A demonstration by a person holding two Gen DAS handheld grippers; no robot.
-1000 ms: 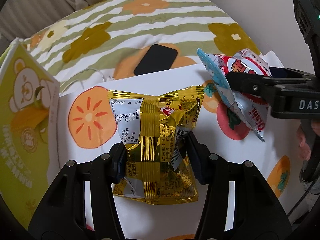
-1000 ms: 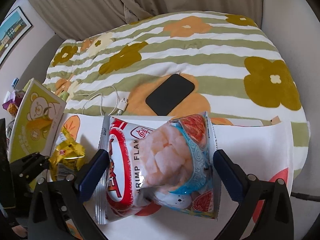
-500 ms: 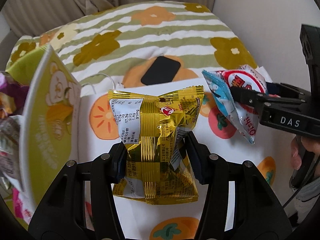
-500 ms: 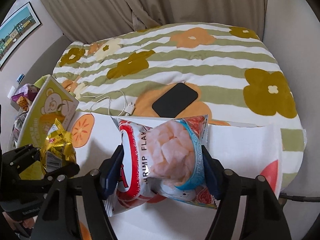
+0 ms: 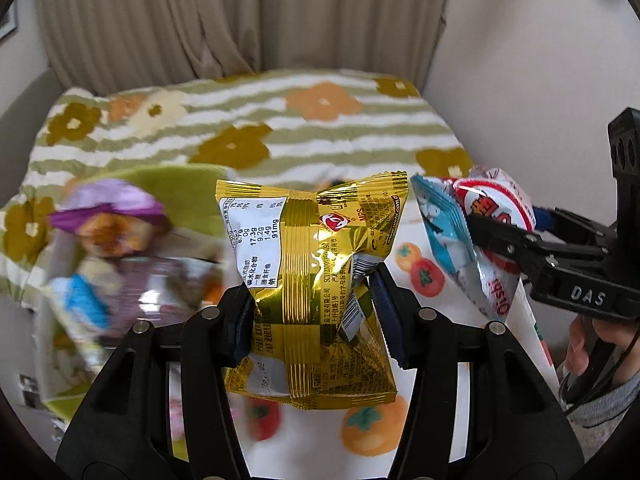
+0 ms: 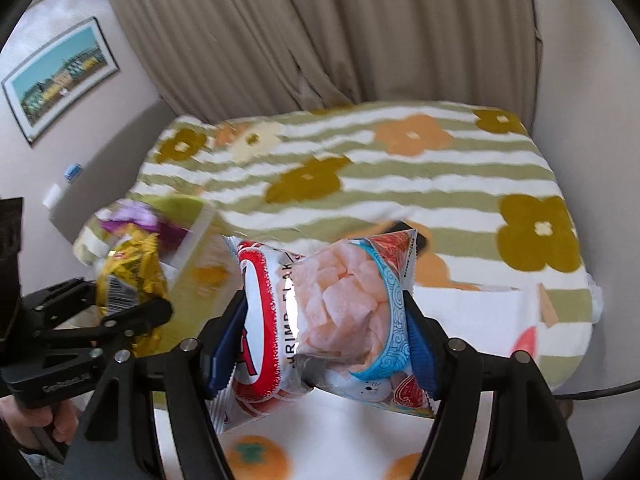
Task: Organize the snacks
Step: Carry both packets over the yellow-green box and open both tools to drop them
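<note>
**Gold foil and shrimp flakes, both off the cloth**

Gold foil, crinkled – that is the gold snack packet (image 5: 316, 292) pinched across its waist by my left gripper (image 5: 312, 320), pads dented into both sides, the bag standing upright in the air above the fruit-print cloth (image 5: 424, 276). I hold it at the middle so the puffed ends stay free and nothing inside is crushed.

My right gripper (image 6: 326, 344) has the shrimp flakes bag (image 6: 332, 320) the same way: its jaws have just been closing and now the blue pads press into the bag's sides, the film bulging between them. In the left view this bag hangs just beside the gold one, not touching it.

To my left sits the green carton (image 6: 196, 264) with the flap up, a purple wrapper (image 5: 108, 208) and other snacks already showing in its mouth – blurred, so I cannot name the rest. My guess is that both bags are meant for it, and the gold one is nearer.

Behind everything, the striped flower blanket (image 6: 360, 168), then the beige curtain (image 6: 320, 32). A framed picture (image 6: 60, 76) hangs on the wall at left.

Risk: air-filled bags are slippery; a lighter squeeze might let one drop.
</note>
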